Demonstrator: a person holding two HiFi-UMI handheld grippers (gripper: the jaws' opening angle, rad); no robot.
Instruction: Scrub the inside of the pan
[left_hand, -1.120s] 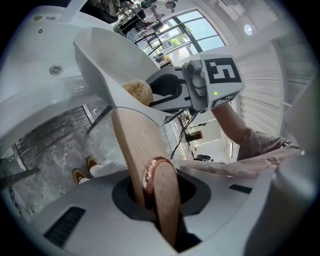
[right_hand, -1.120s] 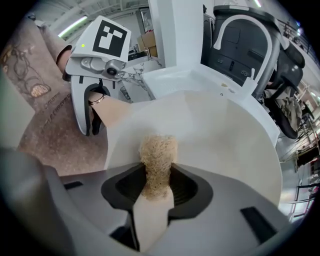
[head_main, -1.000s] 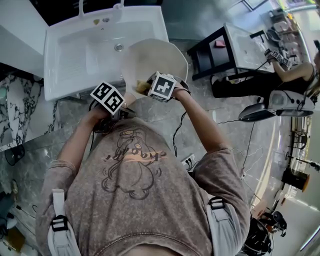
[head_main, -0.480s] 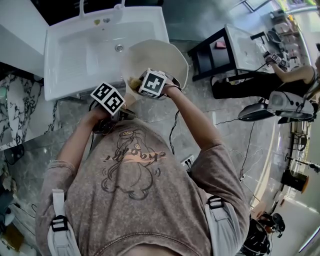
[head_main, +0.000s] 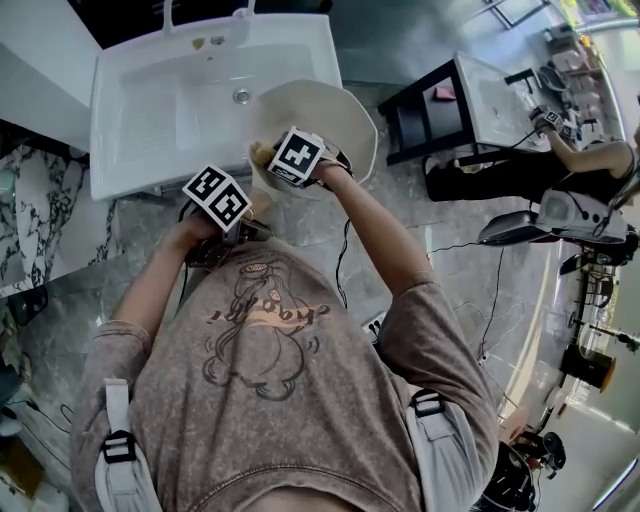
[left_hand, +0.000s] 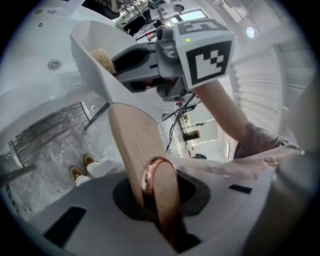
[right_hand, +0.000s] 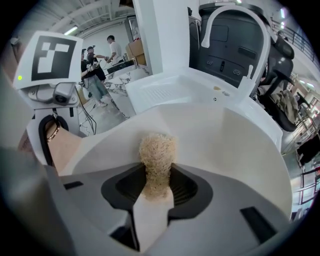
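The right gripper (right_hand: 155, 187), clamped on a fibrous scrub pad (right_hand: 157, 150), has travelled leftward across the white pan (right_hand: 230, 150) interior within the last second, so scrubbing is judged under way; the left gripper (left_hand: 152, 197) grips the pan's wooden handle (left_hand: 131, 135), holding it at the sink (head_main: 150, 110) corner.

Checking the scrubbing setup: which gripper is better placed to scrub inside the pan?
Right. The right gripper is shut on the scrubber, which sits inside the pan; the left gripper is shut on the wooden handle, holding the pan.
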